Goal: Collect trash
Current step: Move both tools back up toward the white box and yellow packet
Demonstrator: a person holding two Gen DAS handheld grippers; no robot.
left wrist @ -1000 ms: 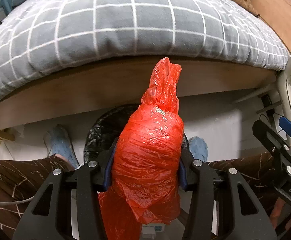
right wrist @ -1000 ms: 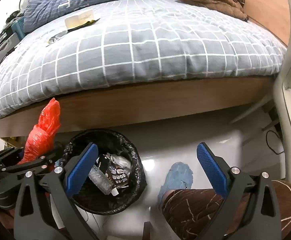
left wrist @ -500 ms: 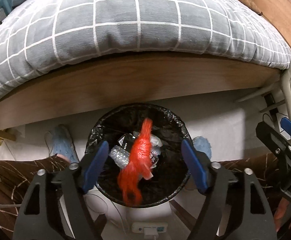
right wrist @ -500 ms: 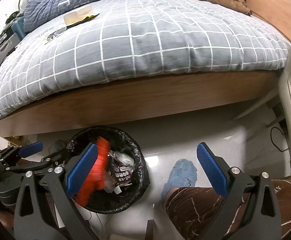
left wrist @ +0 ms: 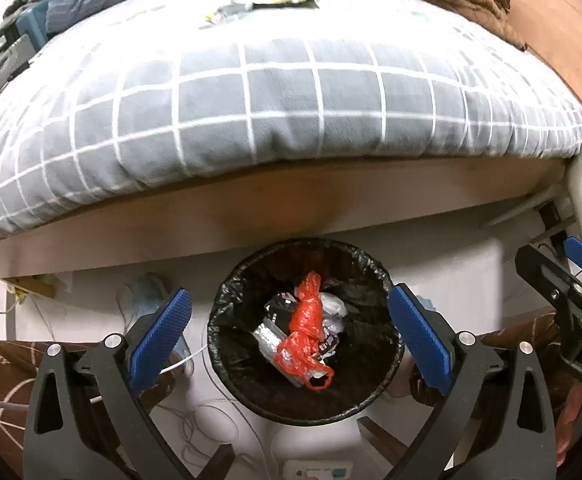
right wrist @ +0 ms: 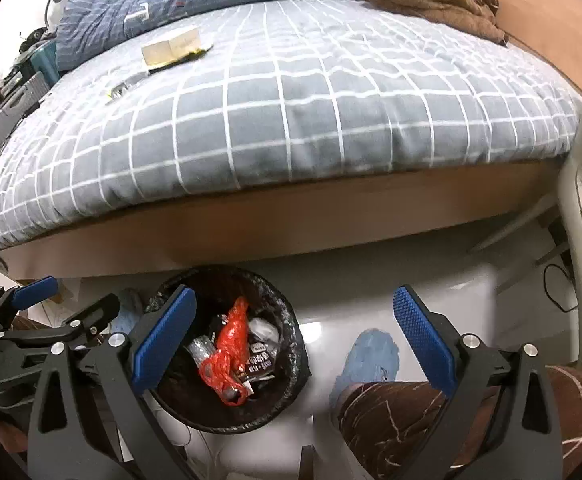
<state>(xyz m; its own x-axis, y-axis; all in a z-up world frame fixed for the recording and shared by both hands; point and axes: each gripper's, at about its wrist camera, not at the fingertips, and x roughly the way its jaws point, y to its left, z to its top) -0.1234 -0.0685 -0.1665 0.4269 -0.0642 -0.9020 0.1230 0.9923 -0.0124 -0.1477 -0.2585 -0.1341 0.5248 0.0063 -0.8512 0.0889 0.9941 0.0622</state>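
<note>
**Entry: red plastic bag — deposited in bin**

Red plastic bag [left wrist: 306, 336] lies inside the black-lined waste bin [left wrist: 227, 296] among wrappers. Left gripper [left wrist: 289, 330] above the bin, jaws opening, nothing between them. Right gripper [right wrist: 295, 344] — wide apart, empty. Advice: lift clear of the liner before seeking the small box [right wrist: 171, 50] on the checked duvet [right wrist: 331, 108].

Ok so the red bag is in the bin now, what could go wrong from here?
Three things, probably minor:
1. The red bag lies loosely on top of the other rubbish in the bin, so it could ride up or spill if more gets pressed in.
2. Loose white cables trail on the floor beside the bin; a foot might snag them.
3. The left gripper, its jaws opening with nothing between them, hangs above the rim and might clip the black liner if it dips.
</note>
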